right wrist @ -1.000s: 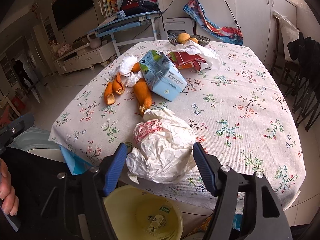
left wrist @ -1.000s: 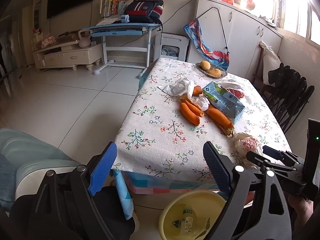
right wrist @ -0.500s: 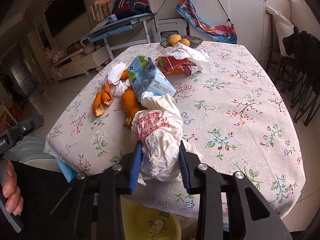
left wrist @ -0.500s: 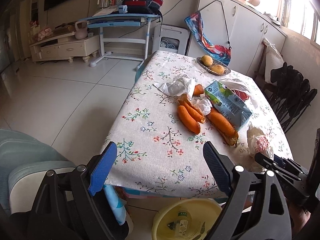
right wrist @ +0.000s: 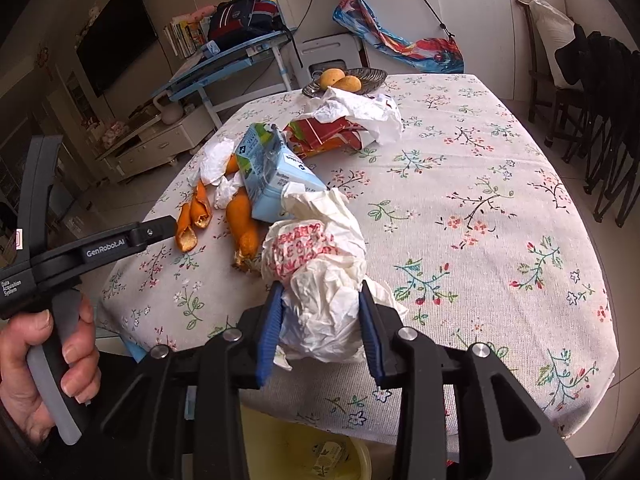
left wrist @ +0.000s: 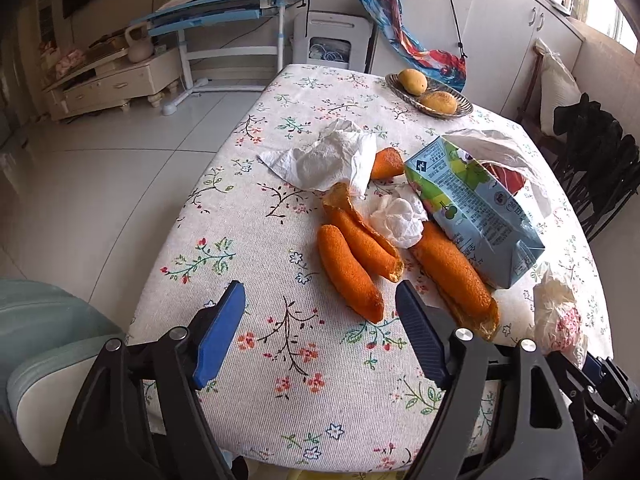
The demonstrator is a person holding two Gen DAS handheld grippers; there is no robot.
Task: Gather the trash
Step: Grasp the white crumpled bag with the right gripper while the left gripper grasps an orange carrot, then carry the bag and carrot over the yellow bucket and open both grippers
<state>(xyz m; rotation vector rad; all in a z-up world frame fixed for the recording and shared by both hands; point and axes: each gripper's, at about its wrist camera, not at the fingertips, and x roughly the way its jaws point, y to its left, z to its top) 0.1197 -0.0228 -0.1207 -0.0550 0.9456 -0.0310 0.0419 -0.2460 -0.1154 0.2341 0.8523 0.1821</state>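
While the right gripper [right wrist: 320,320] is clenched on a crumpled white plastic bag [right wrist: 320,264] with red print, low in the centre of the right wrist view, the left gripper [left wrist: 320,332] hangs released above the floral tablecloth [left wrist: 256,392], its blue pads spread wide with nothing between them. Just above those pads, mid-frame in the left wrist view, lie orange peels [left wrist: 352,272], a wadded tissue [left wrist: 400,220] and a blue-green carton [left wrist: 476,208] on its side. A larger white paper napkin [left wrist: 324,156] sits higher up, and a fruit dish [left wrist: 430,94] lies toward the upper right. A yellow bin [right wrist: 340,452] shows at the bottom edge of the right wrist view, below the table edge.
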